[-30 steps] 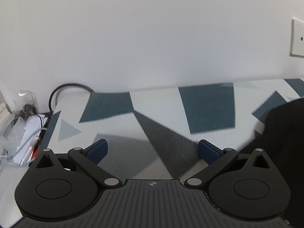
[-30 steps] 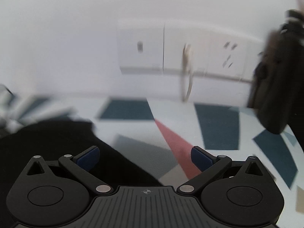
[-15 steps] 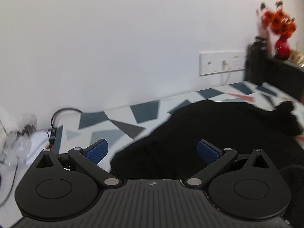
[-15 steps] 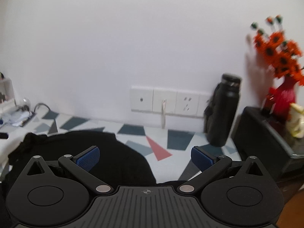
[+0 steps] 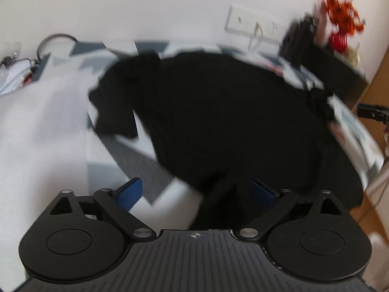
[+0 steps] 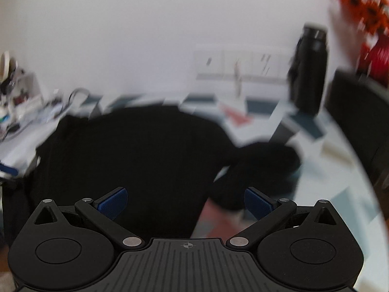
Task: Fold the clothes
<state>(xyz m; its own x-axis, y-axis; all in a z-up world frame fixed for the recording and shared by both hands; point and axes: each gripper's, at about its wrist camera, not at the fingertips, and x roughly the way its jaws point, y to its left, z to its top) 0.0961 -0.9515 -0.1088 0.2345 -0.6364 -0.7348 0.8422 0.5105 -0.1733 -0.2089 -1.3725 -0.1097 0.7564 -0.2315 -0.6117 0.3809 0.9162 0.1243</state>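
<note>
Now both views tilt down from the wall onto the black garment [image 5: 218, 112], spread unfolded on the patterned table [image 5: 58, 121]. Left gripper [image 5: 197, 191] and right gripper [image 6: 186, 200] gape wide, empty; folding not begun.

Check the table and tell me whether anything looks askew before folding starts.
The black shirt lies spread on the patterned table but not flat: its right sleeve is bunched into a lump. Both views are blurred; nothing else stands out.
</note>
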